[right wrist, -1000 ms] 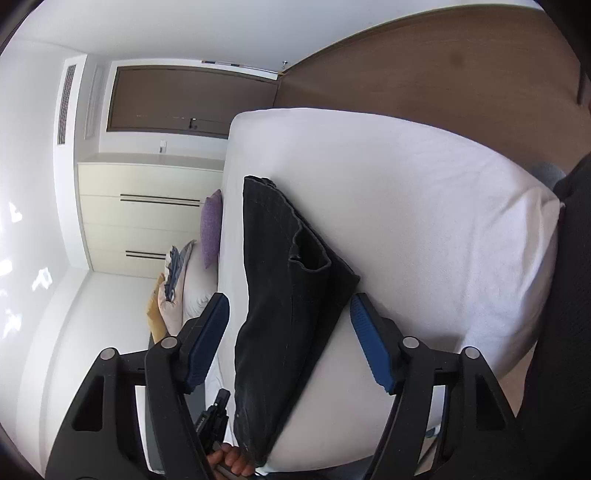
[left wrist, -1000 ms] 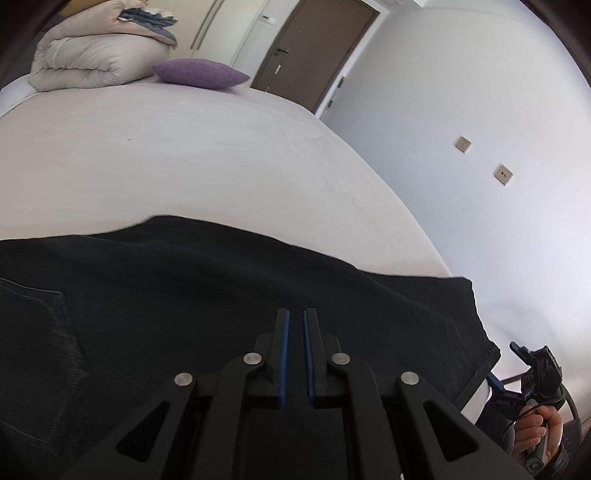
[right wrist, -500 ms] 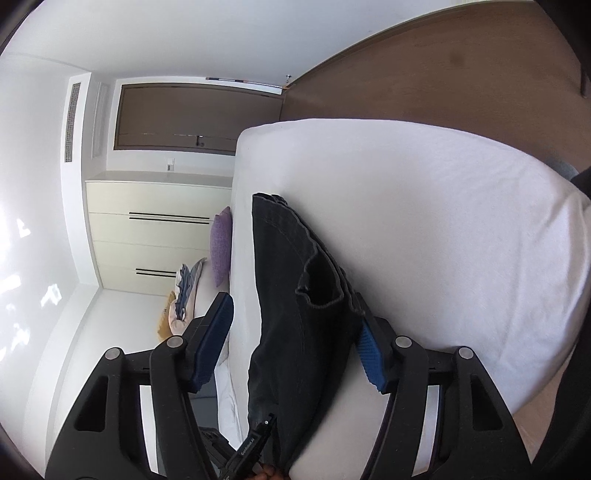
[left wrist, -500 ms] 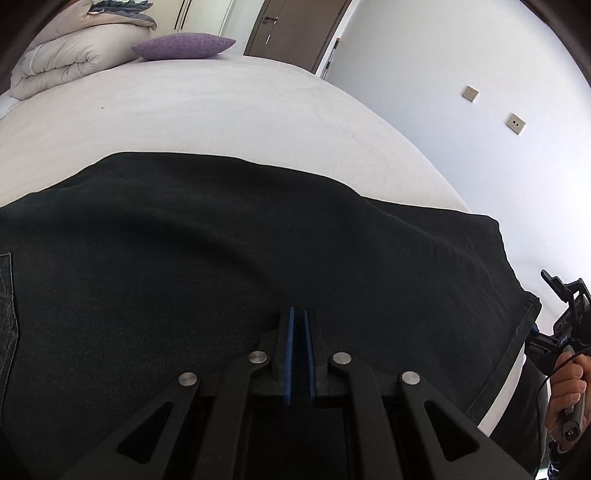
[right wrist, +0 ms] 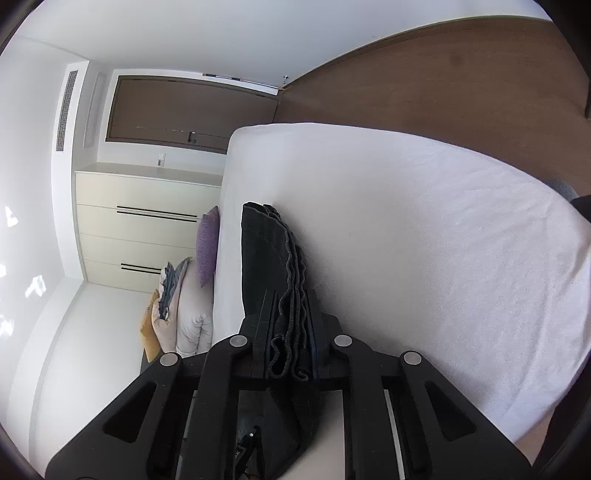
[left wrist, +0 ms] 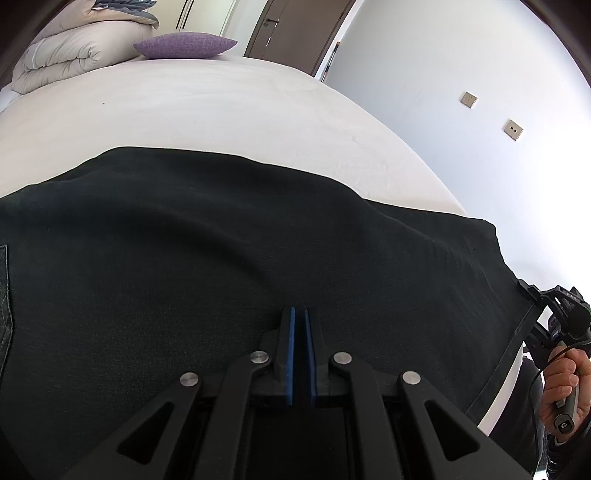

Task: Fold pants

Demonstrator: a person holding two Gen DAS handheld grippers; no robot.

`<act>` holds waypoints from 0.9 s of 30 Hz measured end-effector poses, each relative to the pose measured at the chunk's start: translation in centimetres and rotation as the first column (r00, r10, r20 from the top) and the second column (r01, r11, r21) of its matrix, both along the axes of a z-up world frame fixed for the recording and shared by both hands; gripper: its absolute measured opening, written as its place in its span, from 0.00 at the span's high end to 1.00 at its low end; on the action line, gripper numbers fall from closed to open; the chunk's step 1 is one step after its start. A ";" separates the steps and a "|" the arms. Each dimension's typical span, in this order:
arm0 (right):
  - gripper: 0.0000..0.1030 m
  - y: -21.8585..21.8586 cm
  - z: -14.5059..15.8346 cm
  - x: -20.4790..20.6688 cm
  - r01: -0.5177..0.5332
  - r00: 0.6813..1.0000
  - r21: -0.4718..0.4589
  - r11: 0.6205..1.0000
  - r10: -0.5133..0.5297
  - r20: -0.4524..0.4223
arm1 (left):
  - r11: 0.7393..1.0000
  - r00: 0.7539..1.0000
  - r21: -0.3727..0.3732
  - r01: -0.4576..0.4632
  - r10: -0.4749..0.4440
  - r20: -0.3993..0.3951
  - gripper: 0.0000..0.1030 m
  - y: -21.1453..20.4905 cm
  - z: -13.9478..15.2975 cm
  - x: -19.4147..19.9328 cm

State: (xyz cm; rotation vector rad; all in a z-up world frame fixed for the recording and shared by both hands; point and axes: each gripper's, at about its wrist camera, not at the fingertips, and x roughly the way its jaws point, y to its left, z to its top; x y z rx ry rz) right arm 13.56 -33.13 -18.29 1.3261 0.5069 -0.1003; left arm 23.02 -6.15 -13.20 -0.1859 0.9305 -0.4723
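Black pants (left wrist: 229, 251) lie spread across the near part of a white bed (left wrist: 207, 107). My left gripper (left wrist: 299, 314) is shut with its blue pads together, low over the pants' near edge; I cannot tell whether cloth is between them. My right gripper (right wrist: 290, 314) is shut on the bunched hem edge of the pants (right wrist: 266, 254), several layers pinched between its fingers. In the left wrist view the right gripper (left wrist: 554, 314) and the hand holding it show at the pants' right end.
A purple pillow (left wrist: 184, 44) and a folded duvet (left wrist: 66, 59) sit at the far end of the bed. A brown door (left wrist: 291, 29) and white wall (left wrist: 480, 92) stand beyond. White drawers (right wrist: 144, 229) and wooden floor (right wrist: 461, 92) show in the right wrist view.
My right gripper went from wide open around the pants' end to shut on the bunched edge. My left gripper stayed shut and moved forward over the pants.
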 end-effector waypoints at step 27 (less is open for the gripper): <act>0.90 24.9 5.4 4.1 -0.565 0.795 -0.782 0.265 0.428 -0.430 | 0.977 0.995 -0.213 -0.009 -0.012 -0.095 0.02 1.2 1.7 -0.5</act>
